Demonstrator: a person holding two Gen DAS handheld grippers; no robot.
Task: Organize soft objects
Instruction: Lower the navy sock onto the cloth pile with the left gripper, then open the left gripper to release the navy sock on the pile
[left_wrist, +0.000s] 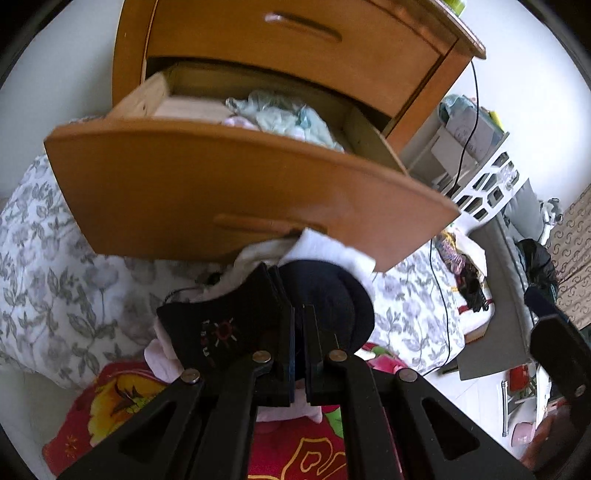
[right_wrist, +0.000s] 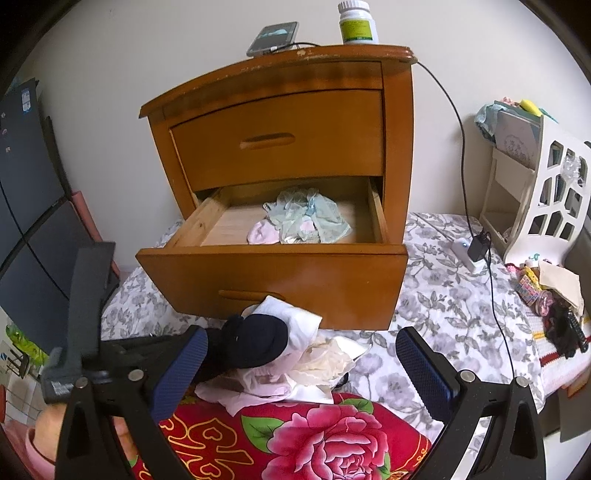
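Showing two drawers in one wooden nightstand (right_wrist: 280, 147): upper shut, lower drawer (right_wrist: 273, 280) pulled out, holding one pale green garment (right_wrist: 314, 218) and one pink sock (right_wrist: 262, 234). Lying just below the drawer front on the floral bedding (right_wrist: 436, 295): one heap of soft clothes (right_wrist: 295, 365), with one dark navy piece (right_wrist: 255, 343) and one white piece (right_wrist: 295, 314). Left gripper (left_wrist: 299, 295) clenching on the dark fabric (left_wrist: 325, 295). Right gripper (right_wrist: 301, 365) standing released above the heap. Sitting on top: one phone (right_wrist: 273, 37), one bottle (right_wrist: 358, 22).
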